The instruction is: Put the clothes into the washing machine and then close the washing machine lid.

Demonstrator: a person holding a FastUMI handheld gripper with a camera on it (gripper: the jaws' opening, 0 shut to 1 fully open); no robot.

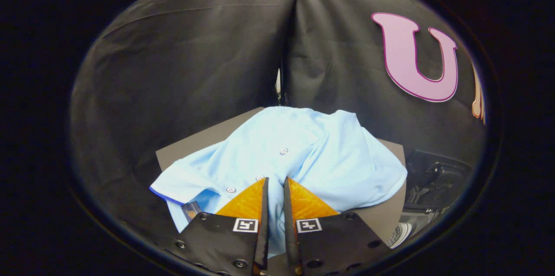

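1. The hand-held gripper (276, 183) sat low over a light blue shirt (299, 154), its two fingers drawn to a narrow slot with a thin fold of the fabric showing between them; whether both pressed the cloth could not be told.
2. The shirt lay crumpled on a grey bench (195, 144), just ahead of and under the fingertips, buttons (284, 151) facing up and a dark-edged sleeve (167, 189) spread to the left.
3. Dark equipment (438, 180) stood beyond the bench's right edge; it was too dim to say whether it was the washing machine.
4. Judged from this, the clothes were not yet in the machine and the lid step lay ahead.
5. Risk: a pinch on so thin a fold could slip free when lifted, dropping the shirt back on the bench.
6. Risk: the loose sleeve and hem could trail, catch the bench edge or hang outside the machine's opening, blocking the lid.
7. Risk: a button caught between the fingers could weaken the hold.
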